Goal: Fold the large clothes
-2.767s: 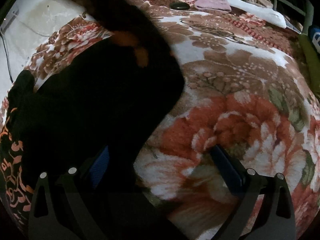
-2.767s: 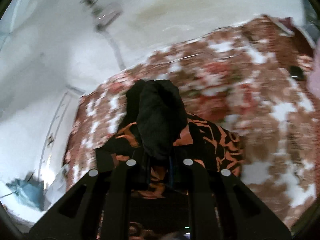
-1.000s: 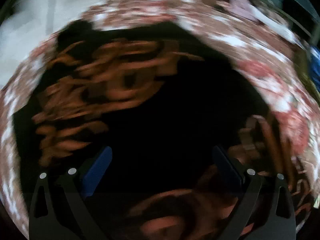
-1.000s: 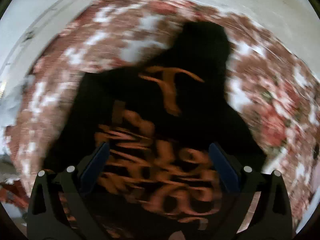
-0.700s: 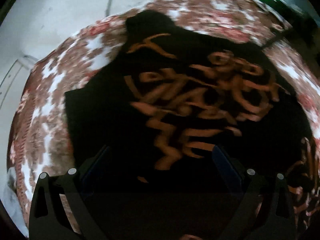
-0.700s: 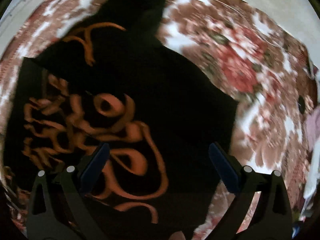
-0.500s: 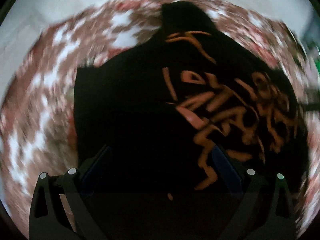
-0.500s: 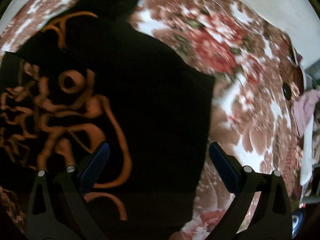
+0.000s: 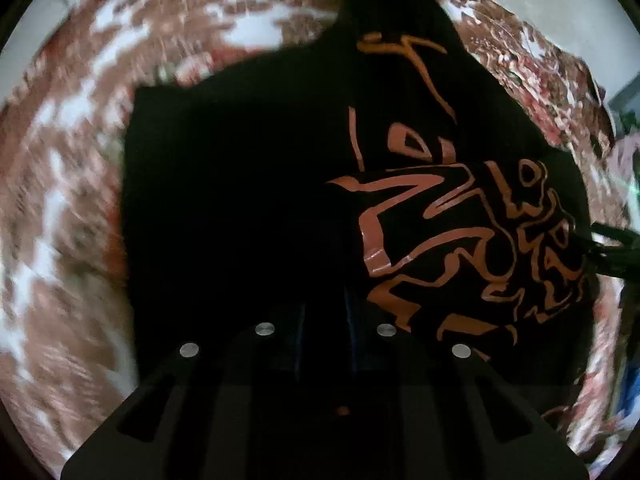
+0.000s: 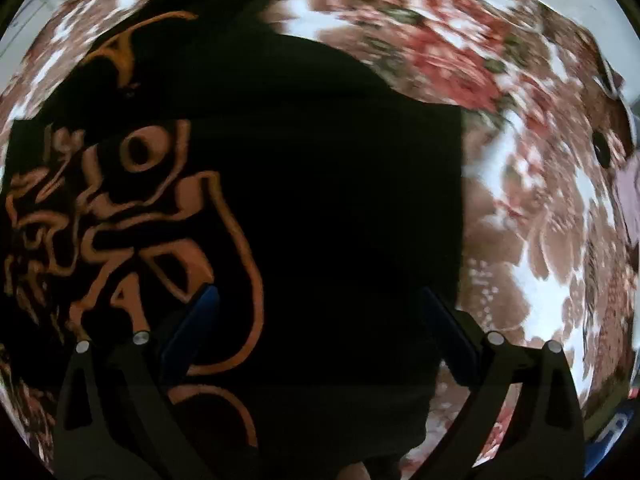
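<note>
A black hoodie [image 9: 248,184] with orange graffiti lettering lies spread on a floral bedspread [image 9: 60,200]. It also fills the right wrist view [image 10: 340,200]. My left gripper [image 9: 324,320] is shut on the hoodie's near edge, with black cloth bunched between the jaws. My right gripper [image 10: 320,328] is open wide and empty, hovering just over the hoodie's plain black part near its right edge, its blue pads [image 10: 192,328] apart.
The bedspread [image 10: 540,220] extends right of the hoodie. A small dark round object [image 10: 602,150] lies on it at far right, with pinkish cloth [image 10: 630,200] beyond. The other gripper's dark tip [image 9: 612,252] shows at the left view's right edge.
My left gripper was open over the hoodie and has now shut on its near edge. My right gripper let go of the black cloth earlier and stays open, shifted right.
</note>
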Available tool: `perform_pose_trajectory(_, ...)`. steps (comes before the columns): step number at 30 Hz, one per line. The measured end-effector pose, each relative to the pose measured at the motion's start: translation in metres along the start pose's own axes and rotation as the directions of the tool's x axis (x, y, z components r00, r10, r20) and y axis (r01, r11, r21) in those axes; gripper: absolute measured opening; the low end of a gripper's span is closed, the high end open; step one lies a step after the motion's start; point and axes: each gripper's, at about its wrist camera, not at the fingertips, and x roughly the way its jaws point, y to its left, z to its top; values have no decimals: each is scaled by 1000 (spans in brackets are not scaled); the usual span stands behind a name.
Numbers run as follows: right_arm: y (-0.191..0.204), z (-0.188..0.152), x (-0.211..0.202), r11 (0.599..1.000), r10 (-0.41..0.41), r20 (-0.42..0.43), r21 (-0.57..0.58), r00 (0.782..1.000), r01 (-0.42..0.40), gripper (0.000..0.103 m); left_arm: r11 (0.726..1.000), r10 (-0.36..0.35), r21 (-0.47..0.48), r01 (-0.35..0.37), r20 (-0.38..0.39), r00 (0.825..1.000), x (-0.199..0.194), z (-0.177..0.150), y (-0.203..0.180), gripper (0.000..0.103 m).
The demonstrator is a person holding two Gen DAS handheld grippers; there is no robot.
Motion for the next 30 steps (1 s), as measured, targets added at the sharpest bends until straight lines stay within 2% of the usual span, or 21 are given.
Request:
perform_pose_trajectory(5,25,-4,2,994,-19,31,-106,999,22,98,999,39,10,-40,43,998,-17,10,13,16)
perform_pose_trajectory(8,23,-5,11,997,18,21,-73,1000,-16,98,998,69,8,-69,8,998,1,9,21,19)
perform_pose_trajectory(9,22,-6,14,998,14,21,-68,1000,-13,98,997,81,11,-81,-9,997,12,5,22,24)
perform_pose_trajectory(10,22,-7,14,998,8,22,-69,1000,-7,98,995,101,21,-101,-14,995,17,2,21,36)
perform_pose_trajectory(11,22,-8,14,998,6,24,-69,1000,-4,98,990,138,33,-138,4,990,21,-2,20,40)
perform_pose_trajectory(12,22,-8,13,998,6,25,-62,1000,-4,98,986,159,39,-160,27,987,20,-4,17,49)
perform_pose_trajectory(13,21,-8,10,999,4,25,-54,1000,-2,98,984,172,40,-173,42,984,17,-6,16,63)
perform_pose_trajectory(15,22,-7,-1,999,6,39,-32,999,-5,98,983,175,46,-180,92,980,0,-9,13,75)
perform_pose_trajectory(17,26,-5,-14,999,31,71,-17,997,-30,98,983,171,51,-179,141,975,-16,-10,8,78)
perform_pose_trajectory(20,42,-1,-35,998,66,116,-19,991,-64,98,986,126,81,-144,199,972,-39,-8,-9,82)
perform_pose_trajectory(23,61,4,-44,996,79,151,-40,985,-74,98,984,83,135,-117,237,968,-45,-7,-37,85)
perform_pose_trajectory(27,80,5,-29,997,61,124,-64,990,-53,98,985,51,150,-81,193,980,-15,-12,-53,85)
perform_pose_trajectory(30,79,0,-12,998,51,80,-43,995,-47,98,981,106,146,-130,159,982,13,-21,-56,85)
